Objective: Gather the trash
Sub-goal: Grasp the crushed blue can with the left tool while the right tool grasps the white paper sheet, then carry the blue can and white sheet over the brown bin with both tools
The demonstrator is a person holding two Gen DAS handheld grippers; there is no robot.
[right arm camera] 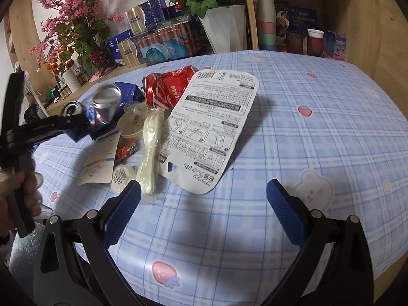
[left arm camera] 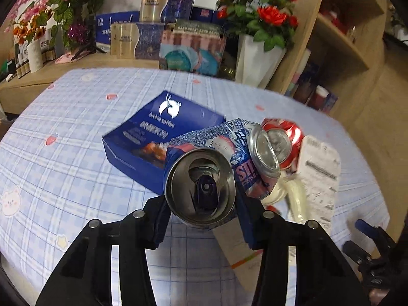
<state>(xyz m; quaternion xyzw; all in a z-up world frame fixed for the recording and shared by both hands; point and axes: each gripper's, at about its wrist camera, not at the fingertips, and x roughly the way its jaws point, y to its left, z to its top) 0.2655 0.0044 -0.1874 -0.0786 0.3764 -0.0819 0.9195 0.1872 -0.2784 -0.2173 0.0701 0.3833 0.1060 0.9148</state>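
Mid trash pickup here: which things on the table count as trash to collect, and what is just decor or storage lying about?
Trash to collect:
- crushed blue can, in the left hand-held gripper
- crushed red can
- white printed card
- clear plastic wrapper
- blue coffee box, probably

Lying about:
- red roses
- pink blossoms
- gift boxes
- stacked cups

The tablecloth (right arm camera: 318, 137) is light blue with checks, pink strawberries and white bears — one crushed can (right arm camera: 169, 89) is red, the flat box (left arm camera: 153, 137) dark blue.

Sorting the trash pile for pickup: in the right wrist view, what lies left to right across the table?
Crushed silver-and-blue can → crushed red can → white printed packaging card → pale bunny print on the tablecloth.
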